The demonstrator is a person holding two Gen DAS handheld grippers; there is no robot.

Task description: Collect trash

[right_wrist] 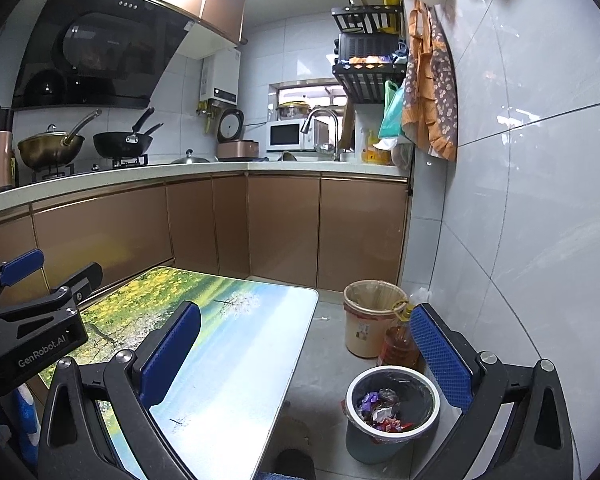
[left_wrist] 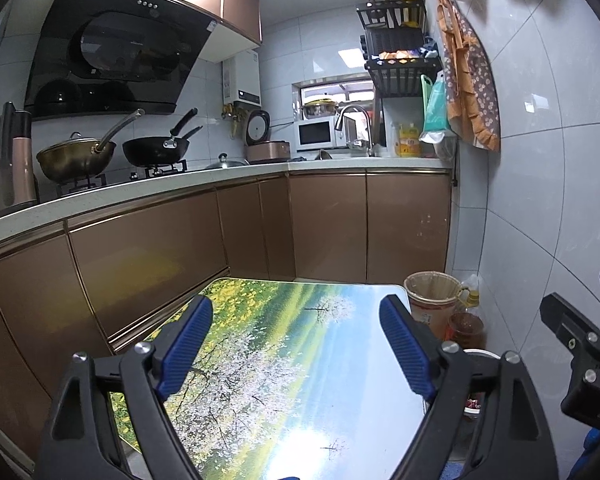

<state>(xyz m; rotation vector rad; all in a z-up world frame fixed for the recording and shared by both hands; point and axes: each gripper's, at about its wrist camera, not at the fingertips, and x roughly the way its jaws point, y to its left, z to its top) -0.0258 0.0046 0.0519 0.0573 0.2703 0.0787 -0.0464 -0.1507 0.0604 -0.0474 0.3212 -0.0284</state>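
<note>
Both jaws gape with nothing between them — left hand-held gripper (left_wrist: 296, 344) and right hand-held gripper (right_wrist: 308, 356) above the landscape-print table (right_wrist: 236, 360). Beside the table, wrappers (right_wrist: 382, 412) lie in the grey trash bin (right_wrist: 392, 404).

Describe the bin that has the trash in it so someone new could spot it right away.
Find the landscape-print table; on the floor to its right stand two bins. The trash bin is the nearer, blue-grey one with crumpled wrappers inside a dark liner, unlike the cream bucket behind it.

Blossom-and-meadow printed table (right_wrist: 236, 360), blue fingers (right_wrist: 170, 356), copper-brown cabinets (right_wrist: 284, 228)
</note>
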